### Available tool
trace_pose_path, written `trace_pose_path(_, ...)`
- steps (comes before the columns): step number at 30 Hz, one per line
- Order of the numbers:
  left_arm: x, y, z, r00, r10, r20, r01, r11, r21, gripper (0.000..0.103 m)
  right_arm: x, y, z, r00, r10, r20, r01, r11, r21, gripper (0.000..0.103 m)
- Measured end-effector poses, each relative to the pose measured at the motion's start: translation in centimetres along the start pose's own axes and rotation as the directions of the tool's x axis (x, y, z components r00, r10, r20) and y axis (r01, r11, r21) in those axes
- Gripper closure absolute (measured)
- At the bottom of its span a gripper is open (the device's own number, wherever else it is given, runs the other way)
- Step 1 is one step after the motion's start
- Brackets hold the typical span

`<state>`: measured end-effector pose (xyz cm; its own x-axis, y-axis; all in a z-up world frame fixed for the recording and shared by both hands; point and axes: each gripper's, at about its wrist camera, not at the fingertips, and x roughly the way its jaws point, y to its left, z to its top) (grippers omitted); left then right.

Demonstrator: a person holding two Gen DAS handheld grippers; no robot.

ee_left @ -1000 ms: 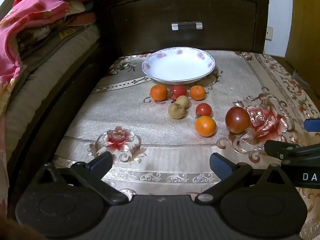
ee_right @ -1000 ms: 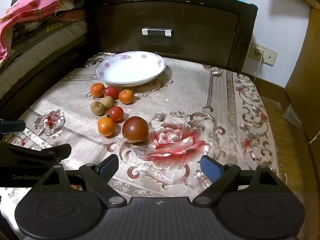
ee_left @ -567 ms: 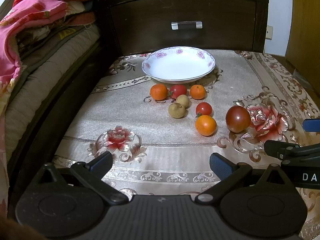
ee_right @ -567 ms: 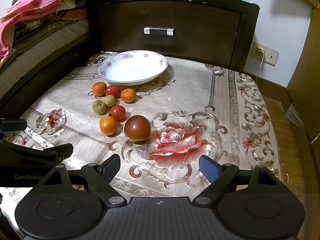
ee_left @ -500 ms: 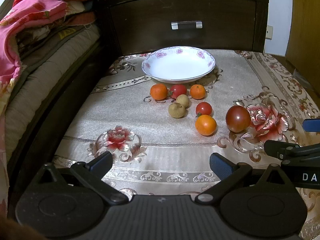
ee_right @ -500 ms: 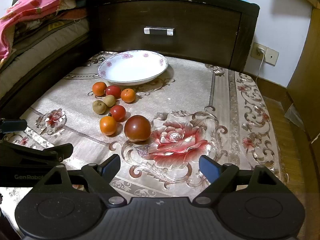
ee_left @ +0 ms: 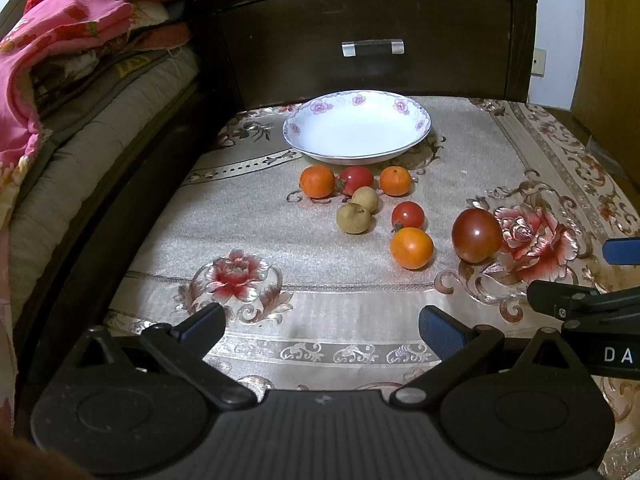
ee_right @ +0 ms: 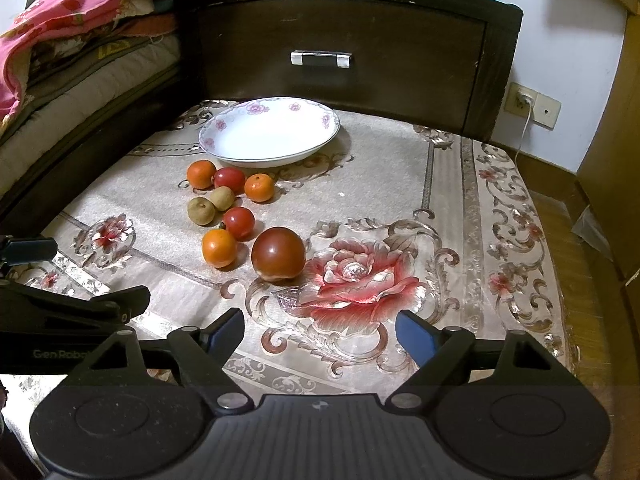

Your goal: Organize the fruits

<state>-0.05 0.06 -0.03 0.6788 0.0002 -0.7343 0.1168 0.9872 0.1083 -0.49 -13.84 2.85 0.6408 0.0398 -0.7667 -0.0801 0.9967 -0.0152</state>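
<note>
A white floral bowl point(ee_left: 356, 130) point(ee_right: 268, 132) stands empty at the back of the cloth-covered table. In front of it lie several small fruits: oranges point(ee_left: 412, 248) point(ee_right: 219, 248), red cherry tomatoes point(ee_left: 408, 215) point(ee_right: 239, 222) and two tan longans point(ee_left: 353, 218) point(ee_right: 201, 211). A large dark red tomato point(ee_left: 476, 235) point(ee_right: 279, 254) lies to their right. My left gripper point(ee_left: 320, 326) is open and empty, near the front edge. My right gripper point(ee_right: 320, 330) is open and empty, just short of the large tomato.
A dark wooden drawer front point(ee_left: 372, 48) rises behind the bowl. Folded bedding point(ee_left: 60, 80) is stacked at the left. The table edge falls off at the right toward a wooden floor point(ee_right: 580, 248) and a wall socket point(ee_right: 532, 106).
The right gripper has crept slightly forward and left toward the fruits. The left gripper has barely moved. Both stay open.
</note>
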Motion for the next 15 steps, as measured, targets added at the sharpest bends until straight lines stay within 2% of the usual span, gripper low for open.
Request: trace_pose_path(15,0.73,-0.29,-0.13,1.0,-0.006,-0.01,0.006,1.0,0.013,0.0,0.51,-0.2,-0.04,1.0,0.008,-0.025,-0.008,1.0,0.009,0.027)
